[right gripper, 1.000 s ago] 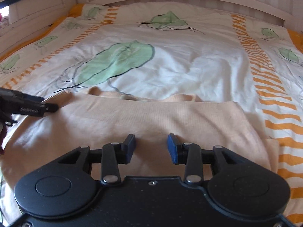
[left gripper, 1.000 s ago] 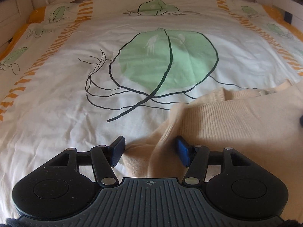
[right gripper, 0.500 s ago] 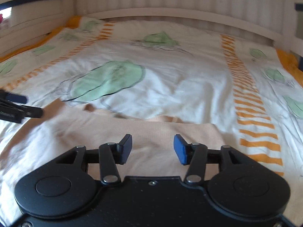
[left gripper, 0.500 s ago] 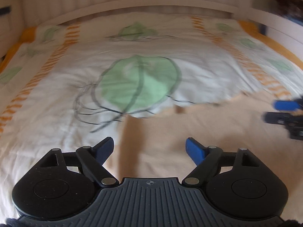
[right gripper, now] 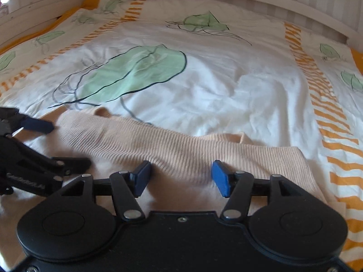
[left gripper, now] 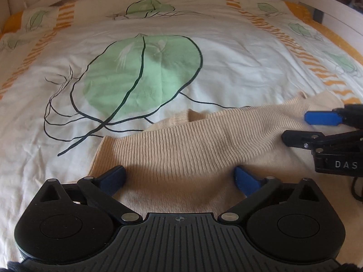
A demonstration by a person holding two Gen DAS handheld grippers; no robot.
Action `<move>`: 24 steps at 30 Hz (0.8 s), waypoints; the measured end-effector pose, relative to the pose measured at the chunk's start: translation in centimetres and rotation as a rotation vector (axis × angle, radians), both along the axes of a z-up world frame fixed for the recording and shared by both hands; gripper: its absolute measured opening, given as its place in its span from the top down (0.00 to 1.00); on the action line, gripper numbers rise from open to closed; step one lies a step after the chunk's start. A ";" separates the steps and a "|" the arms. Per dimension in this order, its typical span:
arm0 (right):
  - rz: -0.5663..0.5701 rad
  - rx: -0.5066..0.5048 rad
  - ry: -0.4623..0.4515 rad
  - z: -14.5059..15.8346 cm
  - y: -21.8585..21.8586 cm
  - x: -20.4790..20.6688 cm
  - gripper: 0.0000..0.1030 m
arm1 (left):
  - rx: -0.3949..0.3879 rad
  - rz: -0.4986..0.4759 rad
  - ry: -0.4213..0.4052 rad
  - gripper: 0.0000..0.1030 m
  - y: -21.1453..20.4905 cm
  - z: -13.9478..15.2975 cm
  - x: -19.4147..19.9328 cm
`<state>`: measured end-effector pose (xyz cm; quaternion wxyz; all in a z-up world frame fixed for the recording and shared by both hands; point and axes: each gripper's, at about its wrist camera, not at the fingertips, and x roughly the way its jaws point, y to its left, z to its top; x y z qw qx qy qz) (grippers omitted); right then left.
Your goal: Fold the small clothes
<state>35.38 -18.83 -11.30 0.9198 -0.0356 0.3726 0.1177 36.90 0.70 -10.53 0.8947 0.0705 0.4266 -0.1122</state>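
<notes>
Both jaws are opening, releasing the folded beige ribbed garment [left gripper: 195, 145] near the bed's [left gripper: 204, 34] front edge: left gripper [left gripper: 179, 176], right gripper [right gripper: 179, 176] gripping nothing.

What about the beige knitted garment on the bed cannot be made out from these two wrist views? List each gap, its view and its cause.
- Near edge of the beige garment: left wrist view, hidden under the left gripper body.
- Its right part: left wrist view, covered by the right gripper and cut by the frame.
- Its left end: right wrist view, behind the left gripper.
- Garment type: unclear in both, folded over.
</notes>
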 end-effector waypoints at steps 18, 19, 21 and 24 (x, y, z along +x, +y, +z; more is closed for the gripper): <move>-0.232 0.233 0.008 3.2 -10.9 -8.8 0.35 | -0.091 -0.033 0.034 0.01 -0.8 2.7 -7.2; -0.241 0.213 0.017 2.7 -11.1 -9.5 0.35 | -0.077 -0.045 0.050 0.01 -1.2 2.2 -7.6; -0.256 0.197 0.040 1.8 -11.7 -10.6 0.35 | -0.028 -0.066 0.071 0.00 -2.0 1.0 -8.1; -0.296 0.232 0.075 0.7 -13.0 -12.1 0.35 | -0.001 -0.063 0.055 0.00 -2.3 0.5 -8.7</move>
